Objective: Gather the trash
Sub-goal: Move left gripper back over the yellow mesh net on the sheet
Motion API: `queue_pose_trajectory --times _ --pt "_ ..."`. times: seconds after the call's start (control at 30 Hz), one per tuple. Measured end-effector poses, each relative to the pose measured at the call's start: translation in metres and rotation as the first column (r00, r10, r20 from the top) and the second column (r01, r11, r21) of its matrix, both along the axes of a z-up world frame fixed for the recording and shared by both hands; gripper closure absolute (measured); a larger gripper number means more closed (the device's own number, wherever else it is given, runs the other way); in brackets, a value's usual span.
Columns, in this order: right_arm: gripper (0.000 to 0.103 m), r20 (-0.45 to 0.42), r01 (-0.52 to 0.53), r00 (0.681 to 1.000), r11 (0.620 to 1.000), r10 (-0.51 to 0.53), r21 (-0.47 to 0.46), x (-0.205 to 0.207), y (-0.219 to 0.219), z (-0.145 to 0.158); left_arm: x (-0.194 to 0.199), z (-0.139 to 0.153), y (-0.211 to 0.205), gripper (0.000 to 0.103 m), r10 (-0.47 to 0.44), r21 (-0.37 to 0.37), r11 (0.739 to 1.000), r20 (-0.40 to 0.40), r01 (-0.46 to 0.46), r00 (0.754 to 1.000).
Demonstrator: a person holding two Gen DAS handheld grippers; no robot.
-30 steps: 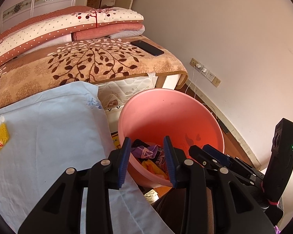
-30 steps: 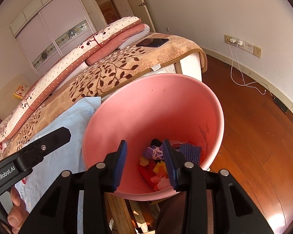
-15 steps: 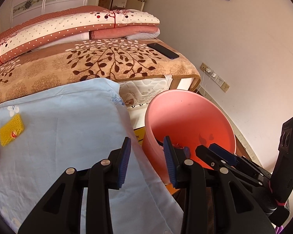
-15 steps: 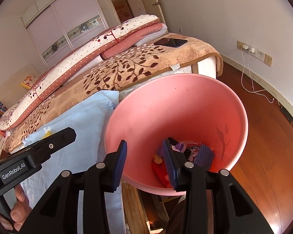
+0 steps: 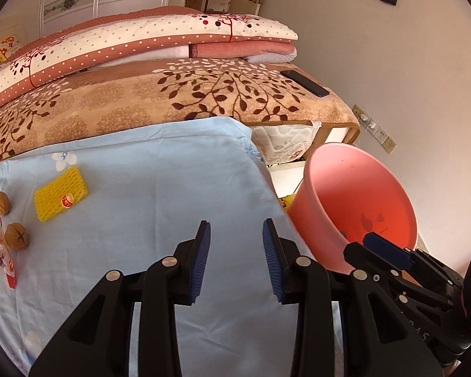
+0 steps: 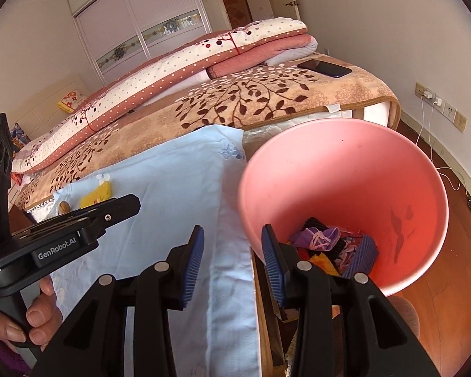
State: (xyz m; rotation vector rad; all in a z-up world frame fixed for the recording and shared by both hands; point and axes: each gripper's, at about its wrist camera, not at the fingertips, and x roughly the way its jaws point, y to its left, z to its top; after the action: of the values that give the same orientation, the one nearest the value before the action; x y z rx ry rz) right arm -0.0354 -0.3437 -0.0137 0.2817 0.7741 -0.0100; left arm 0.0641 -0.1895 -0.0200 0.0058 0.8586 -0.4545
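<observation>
Yellow foam net (image 5: 61, 197) lies left of left gripper (image 5: 236, 262) fingers

The empty, parted left gripper (image 5: 236, 251) is hanging over the pale blue cloth (image 5: 147, 194), beside the pink plastic bucket (image 5: 354, 188).

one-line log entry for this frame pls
left hand-held gripper: open, empty, over blue cloth | right hand-held gripper: open, empty, at bin rim | bin: holds trash | left on cloth: yellow pad, two walnuts, wrapper

Colours on the bedside table

Pale blue cloth (image 5: 160, 188), yellow foam net (image 5: 60, 193), pink bucket (image 6: 345, 169), tan blanket (image 5: 179, 100) with brown leaves.
</observation>
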Motion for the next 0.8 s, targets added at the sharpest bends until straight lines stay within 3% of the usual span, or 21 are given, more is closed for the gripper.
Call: queue_pose_trajectory --times 0.33,0.8 --pt "0.066 -0.006 -0.104 0.995 0.994 0.104 -0.021 0.006 0.035 -0.001 0.023 -0.014 0.056 0.068 0.048 0.101 0.994 0.009 -0.049 0.999" --pt "0.065 -0.057 -0.166 0.985 0.985 0.163 -0.049 0.019 0.064 -0.009 0.076 -0.027 0.132 0.068 0.052 0.233 0.971 -0.004 -0.05 0.999"
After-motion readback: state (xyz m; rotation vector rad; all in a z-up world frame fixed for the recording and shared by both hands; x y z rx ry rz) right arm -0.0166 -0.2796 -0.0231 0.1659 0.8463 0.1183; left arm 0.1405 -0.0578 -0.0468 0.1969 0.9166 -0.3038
